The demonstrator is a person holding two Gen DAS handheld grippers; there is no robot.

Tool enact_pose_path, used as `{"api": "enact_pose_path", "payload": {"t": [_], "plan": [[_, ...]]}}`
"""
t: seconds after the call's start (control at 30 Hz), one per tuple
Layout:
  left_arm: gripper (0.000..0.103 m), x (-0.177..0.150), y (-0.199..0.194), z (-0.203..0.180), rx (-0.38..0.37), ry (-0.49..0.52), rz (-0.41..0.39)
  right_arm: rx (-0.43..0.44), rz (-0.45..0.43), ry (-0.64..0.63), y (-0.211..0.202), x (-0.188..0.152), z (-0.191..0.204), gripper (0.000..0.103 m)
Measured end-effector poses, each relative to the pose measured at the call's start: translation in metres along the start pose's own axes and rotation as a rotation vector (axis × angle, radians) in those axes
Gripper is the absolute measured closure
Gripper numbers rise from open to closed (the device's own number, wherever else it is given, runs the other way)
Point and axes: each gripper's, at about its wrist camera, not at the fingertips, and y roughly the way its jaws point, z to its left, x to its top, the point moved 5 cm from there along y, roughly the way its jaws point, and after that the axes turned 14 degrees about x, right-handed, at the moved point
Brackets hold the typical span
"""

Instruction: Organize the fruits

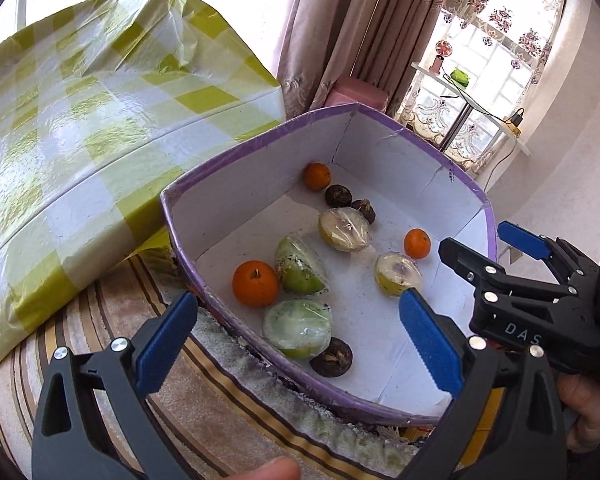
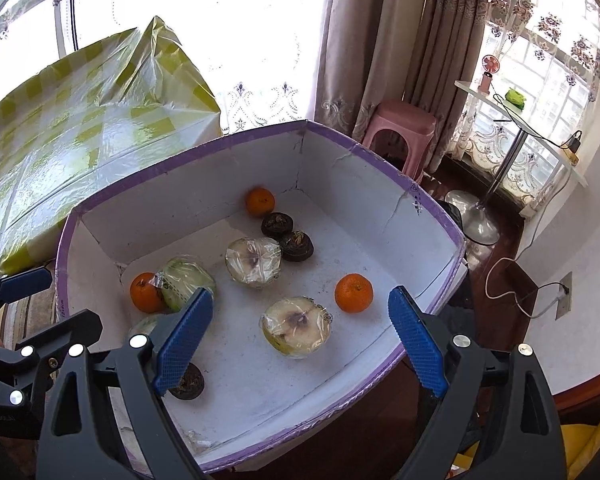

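A white box with a purple rim (image 1: 260, 142) (image 2: 188, 146) holds loose fruit: three oranges (image 1: 255, 283) (image 2: 353, 293), several plastic-wrapped fruit halves (image 1: 344, 229) (image 2: 297, 327) and dark round fruits (image 1: 332, 357) (image 2: 277, 225). My left gripper (image 1: 296, 344) is open and empty above the box's near side, over a wrapped green half (image 1: 298, 328). My right gripper (image 2: 300, 340) is open and empty, hovering over a wrapped pale half. The right gripper also shows in the left wrist view (image 1: 500, 248), at the box's right edge.
A table with a green-checked plastic cover (image 1: 80, 120) (image 2: 60, 128) stands left of the box. The box rests on a striped cloth (image 1: 204, 392). A pink stool (image 2: 400, 128), curtains and a small round stand table (image 2: 520, 120) are behind.
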Motion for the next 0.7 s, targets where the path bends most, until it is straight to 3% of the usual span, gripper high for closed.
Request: {"api": "enact_pose_path", "payload": {"t": [0.7], "plan": [[0.002, -0.0005, -0.0017, -0.0057, -0.001, 0.026, -0.010, 0.004, 0.005, -0.003, 0.0031, -0.0005, 0.0000, 0.017]]}}
